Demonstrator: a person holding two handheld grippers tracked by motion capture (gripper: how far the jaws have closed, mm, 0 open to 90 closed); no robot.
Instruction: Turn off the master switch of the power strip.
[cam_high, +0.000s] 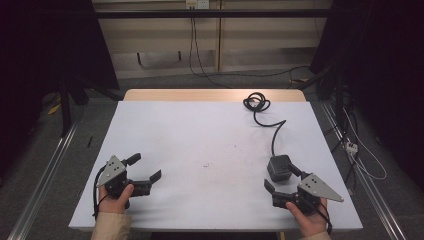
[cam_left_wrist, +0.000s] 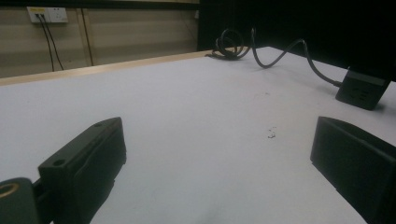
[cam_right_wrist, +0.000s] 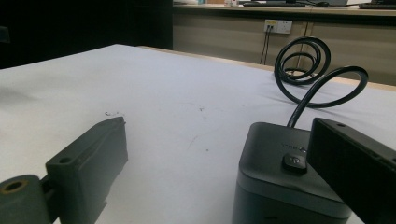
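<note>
Altogether two open tongs (cam_high: 146, 167) (cam_high: 282, 176), one cube (cam_high: 279, 167).

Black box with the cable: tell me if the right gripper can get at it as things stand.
Probably yes. The right gripper is open, and the black box sits just ahead of it beside one jaw, with bare table around. Its cable trails off the far side.

The right gripper (cam_right_wrist: 219, 163) hides part of the black box (cam_right_wrist: 280, 177).

matt white table (cam_high: 200, 135), wooden edge, matt black plastic box (cam_high: 279, 167)
</note>
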